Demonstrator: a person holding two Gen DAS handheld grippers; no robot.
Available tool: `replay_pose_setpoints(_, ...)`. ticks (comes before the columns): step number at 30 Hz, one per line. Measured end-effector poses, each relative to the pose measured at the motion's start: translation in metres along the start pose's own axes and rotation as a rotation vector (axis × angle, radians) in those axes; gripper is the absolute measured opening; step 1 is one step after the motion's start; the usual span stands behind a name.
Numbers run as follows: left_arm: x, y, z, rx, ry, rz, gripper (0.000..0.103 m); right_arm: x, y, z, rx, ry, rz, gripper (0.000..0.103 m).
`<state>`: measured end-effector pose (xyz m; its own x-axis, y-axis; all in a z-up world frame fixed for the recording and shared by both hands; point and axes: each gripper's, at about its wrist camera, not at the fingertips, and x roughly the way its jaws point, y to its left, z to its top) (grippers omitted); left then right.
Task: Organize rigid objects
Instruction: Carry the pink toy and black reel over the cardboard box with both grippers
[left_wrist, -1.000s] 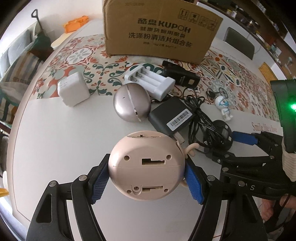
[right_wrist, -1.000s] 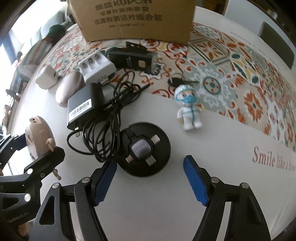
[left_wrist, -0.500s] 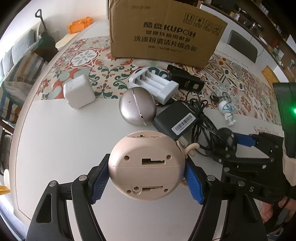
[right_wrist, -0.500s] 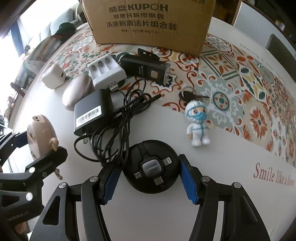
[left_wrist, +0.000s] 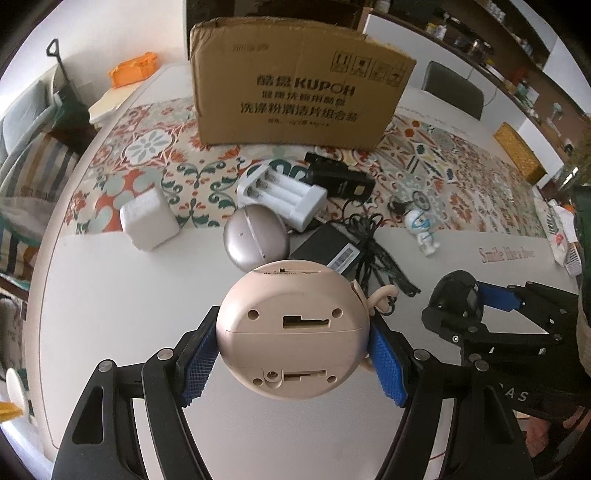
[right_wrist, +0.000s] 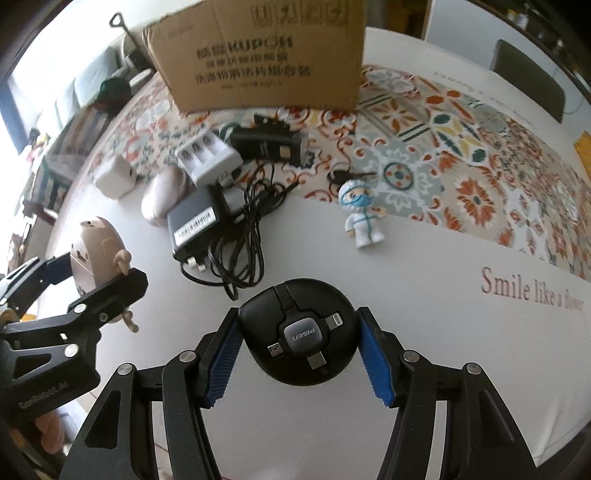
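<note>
My left gripper (left_wrist: 291, 354) is shut on a round beige pig-shaped toy (left_wrist: 291, 328), held above the white table; the toy also shows in the right wrist view (right_wrist: 98, 254). My right gripper (right_wrist: 299, 354) is shut on a round black multi-plug cable reel (right_wrist: 299, 332), lifted off the table; it also shows in the left wrist view (left_wrist: 456, 299). An open cardboard box (left_wrist: 299, 96) stands at the back of the table.
On the table lie a white cube charger (left_wrist: 147, 221), a silver oval case (left_wrist: 255, 240), a white battery charger (left_wrist: 282, 192), a black device (left_wrist: 340, 181), a black adapter with tangled cable (right_wrist: 195, 225), keys (right_wrist: 347, 173) and a small masked figurine (right_wrist: 362, 218).
My right gripper closed around the black cable reel and lifted it. Both grippers rose and pulled back from the table, the left still holding the pig toy.
</note>
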<state>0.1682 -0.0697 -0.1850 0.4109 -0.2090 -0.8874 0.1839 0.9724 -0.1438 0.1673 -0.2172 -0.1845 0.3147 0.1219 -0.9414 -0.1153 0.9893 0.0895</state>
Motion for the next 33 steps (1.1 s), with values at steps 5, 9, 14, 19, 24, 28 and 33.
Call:
replay_pose_setpoints(5,-0.016,0.002,0.013,0.026,-0.04,-0.01,0.074,-0.022,0.005,0.006,0.036,-0.06,-0.01,0.061)
replay_pose_setpoints(9,-0.029,0.004,0.021,0.04,-0.068,-0.008,0.074,-0.037,0.011,0.013,0.05,-0.108,-0.012,0.061)
replay_pose_setpoints(14,-0.049,0.009,0.035,0.054,-0.122,-0.001,0.074,-0.057,0.018,0.021,0.052,-0.167,-0.008,0.061)
replay_pose_setpoints(19,-0.064,0.015,0.053,0.048,-0.14,0.0,0.074,-0.078,0.024,0.035,0.053,-0.234,-0.001,0.061)
replay_pose_setpoints(24,-0.078,0.02,0.069,0.053,-0.182,0.014,0.074,-0.094,0.031,0.05,0.048,-0.3,0.008,0.061)
replay_pose_setpoints(28,-0.086,0.022,0.083,0.058,-0.207,0.018,0.074,-0.107,0.035,0.065,0.047,-0.35,0.011,0.061)
replay_pose_setpoints(33,-0.093,0.026,0.099,0.053,-0.23,0.02,0.074,-0.118,0.037,0.081,0.046,-0.398,0.014,0.061)
